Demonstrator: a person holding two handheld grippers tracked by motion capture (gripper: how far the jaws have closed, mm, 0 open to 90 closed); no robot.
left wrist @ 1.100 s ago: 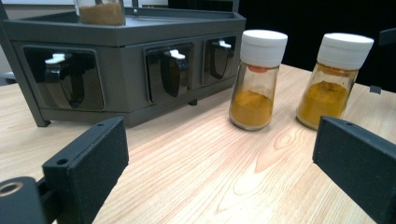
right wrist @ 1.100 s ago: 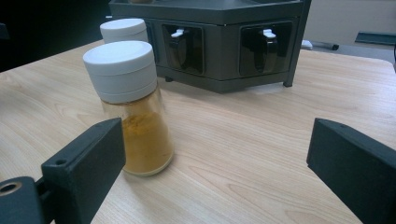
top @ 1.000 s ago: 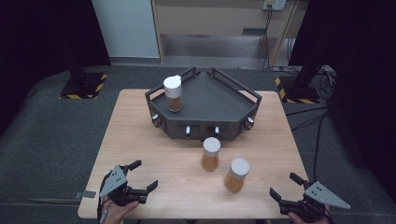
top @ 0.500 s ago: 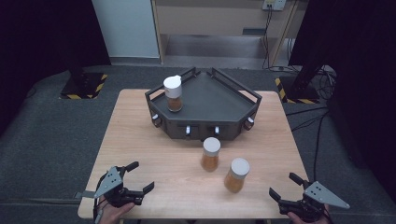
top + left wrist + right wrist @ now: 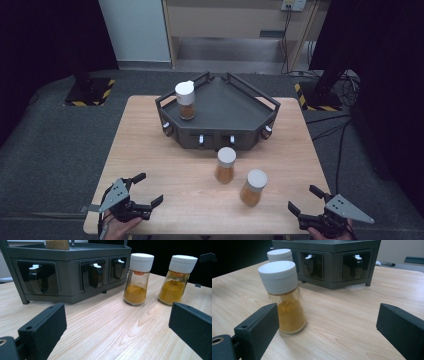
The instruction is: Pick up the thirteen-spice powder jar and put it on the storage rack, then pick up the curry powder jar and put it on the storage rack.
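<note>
Left gripper (image 5: 147, 191): I held it low at the near left corner of the pale wooden table (image 5: 150, 150). Its black jaws had just been opening and stood wide, with nothing between them and nothing touched.
Right gripper (image 5: 306, 200): I held it at the near right corner, jaws wide apart too, empty, touching nothing.
Nearer jar: the clear glass spice jar with a white cap and orange-yellow powder (image 5: 252, 187) stood upright on the table, nearest my right gripper and a little to its left.
Second jar: a matching white-capped glass jar of orange powder (image 5: 225, 164) stood just beyond it, close in front of the rack, the two jars near each other but apart.
Rack: the dark grey angular metal rack with small knobs on its front panels (image 5: 220, 107) sat at the far middle of the table.
Third jar: one more white-capped jar of brownish powder (image 5: 185, 100) stood upright on the rack's left side.
Risk, tipping: the jars looked tall and narrow, so a jaw clipping the cap on approach could topple one.
Risk, neighbour: with two jars so near, a wide jaw reaching the nearer one might nudge the other.
Risk, slip: a grip on smooth glass set too high or off-centre could let the jar slide or tilt.
</note>
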